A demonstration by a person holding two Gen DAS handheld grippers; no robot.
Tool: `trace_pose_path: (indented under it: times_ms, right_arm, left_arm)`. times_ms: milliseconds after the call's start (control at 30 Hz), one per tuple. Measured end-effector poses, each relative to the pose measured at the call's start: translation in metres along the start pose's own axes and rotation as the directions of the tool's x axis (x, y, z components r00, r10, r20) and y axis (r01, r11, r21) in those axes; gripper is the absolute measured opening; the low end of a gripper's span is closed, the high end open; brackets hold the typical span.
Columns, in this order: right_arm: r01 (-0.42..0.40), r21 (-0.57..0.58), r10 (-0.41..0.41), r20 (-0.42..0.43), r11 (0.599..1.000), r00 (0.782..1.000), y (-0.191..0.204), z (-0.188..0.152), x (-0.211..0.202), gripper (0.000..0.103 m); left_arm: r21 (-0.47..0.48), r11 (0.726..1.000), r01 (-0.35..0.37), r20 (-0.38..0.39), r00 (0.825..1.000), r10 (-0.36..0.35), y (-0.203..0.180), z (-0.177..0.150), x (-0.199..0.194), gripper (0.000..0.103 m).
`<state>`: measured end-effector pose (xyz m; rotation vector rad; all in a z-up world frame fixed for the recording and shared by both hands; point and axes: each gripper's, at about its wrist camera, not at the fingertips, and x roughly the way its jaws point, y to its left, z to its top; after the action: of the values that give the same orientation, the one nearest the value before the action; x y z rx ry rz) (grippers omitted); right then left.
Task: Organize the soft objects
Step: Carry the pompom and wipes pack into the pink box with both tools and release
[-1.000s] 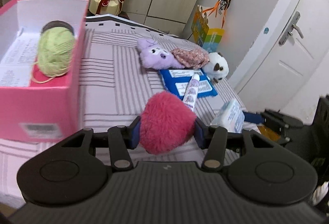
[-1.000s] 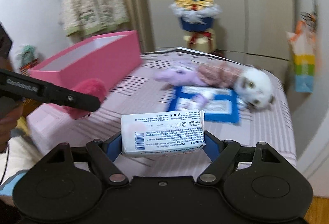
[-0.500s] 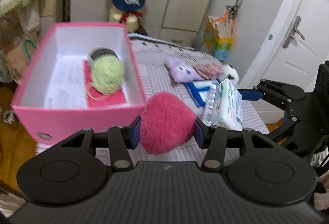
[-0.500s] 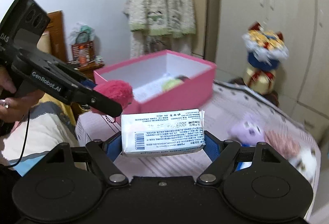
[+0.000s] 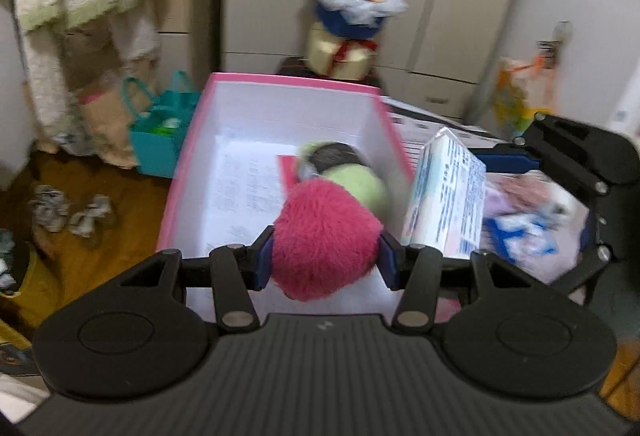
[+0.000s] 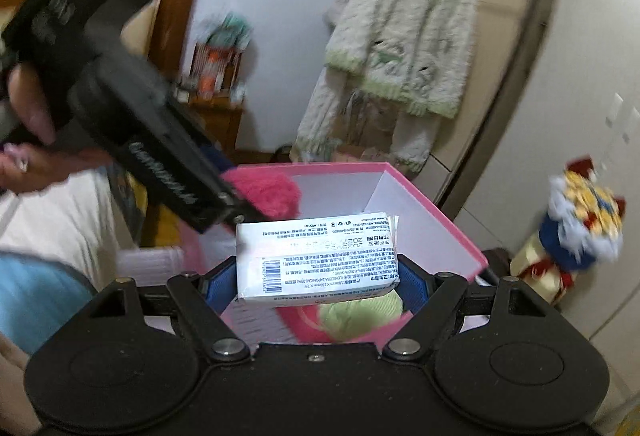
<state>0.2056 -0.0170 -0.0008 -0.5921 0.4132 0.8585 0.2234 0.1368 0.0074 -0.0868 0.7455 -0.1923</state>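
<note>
Transit finding: over the last second I have carried both loads from the striped bed to above the open pink cardboard box point(image 5: 188, 172). My left gripper point(image 5: 325, 261) stays clamped on the fluffy magenta pompom point(image 5: 324, 240); my right gripper point(image 6: 318, 282) on the white tissue pack point(image 6: 316, 256). Release is, I judge, next.

Soft, even indoor light is recorded in both views; no hard shadows or glare are noted. Heavy motion blur is seen on the bouquet point(image 5: 354, 2), the hanging cardigan point(image 6: 404, 32) and the person's hand point(image 6: 30, 140). Straight lines are bowed at the edges by fisheye distortion.
</note>
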Motion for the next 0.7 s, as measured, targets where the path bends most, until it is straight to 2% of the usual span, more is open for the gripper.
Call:
trace_pose_path:
  times_ms: [167,333,433,600,700]
  right_arm:
    - [-0.087,-0.106,0.075,-0.115,0.991,0.991,-0.014,0.018,0.055,0.084]
    - [-0.163,-0.160,0.139,-0.149,0.974,0.979,-0.029,0.023,0.090,0.084]
    - [-0.210,-0.174,0.182,-0.167,0.962,0.969,-0.035,0.023,0.107,0.083]
    - [-0.230,-0.178,0.189,-0.220,0.957,0.957,-0.039,0.025,0.131,0.083]
    - [-0.236,-0.185,0.183,-0.264,0.954,0.947,-0.043,0.022,0.143,0.083]
  left_arm:
    - [0.017,0.998,-0.057,-0.022,0.998,0.058,0.012,0.022,0.036,0.050]
    - [0.024,0.993,-0.115,-0.065,0.991,0.116,0.024,0.040,0.068,0.050]
    - [0.058,0.987,-0.147,-0.074,0.986,0.151,0.026,0.048,0.081,0.050]
    - [0.117,0.973,-0.199,-0.068,0.976,0.208,0.024,0.058,0.099,0.050]
    - [0.126,0.971,-0.205,-0.067,0.974,0.215,0.023,0.062,0.105,0.050]
